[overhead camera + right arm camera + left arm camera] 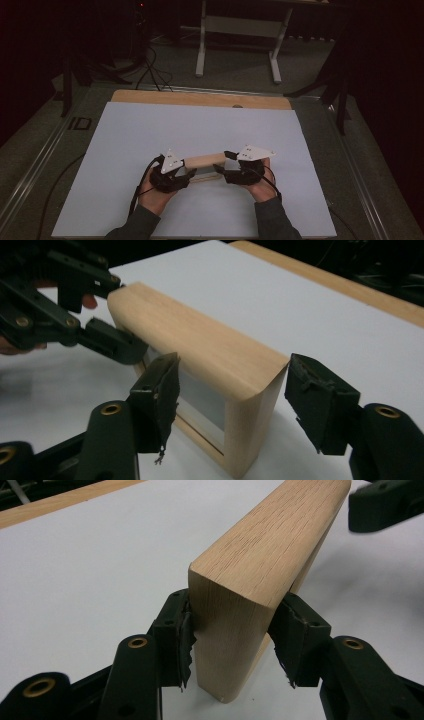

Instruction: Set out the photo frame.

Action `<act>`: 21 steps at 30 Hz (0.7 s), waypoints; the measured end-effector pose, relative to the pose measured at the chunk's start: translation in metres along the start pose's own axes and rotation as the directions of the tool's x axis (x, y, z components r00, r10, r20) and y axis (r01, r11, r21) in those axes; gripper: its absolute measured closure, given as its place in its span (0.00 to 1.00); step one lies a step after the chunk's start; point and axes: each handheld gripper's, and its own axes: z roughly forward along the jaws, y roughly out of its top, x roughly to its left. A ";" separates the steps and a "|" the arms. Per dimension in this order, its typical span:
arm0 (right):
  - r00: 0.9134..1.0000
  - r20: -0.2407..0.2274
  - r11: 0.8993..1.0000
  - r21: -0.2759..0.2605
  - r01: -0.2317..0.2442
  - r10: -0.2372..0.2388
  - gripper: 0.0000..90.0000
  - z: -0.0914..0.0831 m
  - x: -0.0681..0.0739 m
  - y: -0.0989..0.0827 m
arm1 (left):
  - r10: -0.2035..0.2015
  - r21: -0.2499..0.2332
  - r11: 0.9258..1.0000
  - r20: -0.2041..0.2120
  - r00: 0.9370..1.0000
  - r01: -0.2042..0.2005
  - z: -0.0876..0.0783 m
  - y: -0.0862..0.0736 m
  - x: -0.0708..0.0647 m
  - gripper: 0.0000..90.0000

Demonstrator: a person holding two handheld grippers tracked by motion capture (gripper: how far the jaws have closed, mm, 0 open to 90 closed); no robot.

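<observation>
While left gripper (232,640) clamps wooden frame (205,161) end, upright on white counter (125,150), right gripper (232,405) stands released, jaws astride other end: keep left clamp steady, withdraw right without nudging.
</observation>
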 end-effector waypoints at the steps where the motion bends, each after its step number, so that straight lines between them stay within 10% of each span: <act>1: 1.000 -0.004 1.000 0.005 0.002 -0.002 0.41 0.001 -0.001 -0.001 | -0.001 0.000 1.000 0.001 1.000 0.001 0.000 0.000 0.000 0.58; 21: 0.999 -0.042 0.999 0.041 0.030 -0.028 0.37 0.020 -0.004 -0.008 | -0.001 0.001 1.000 0.009 1.000 0.001 0.000 0.000 0.002 0.59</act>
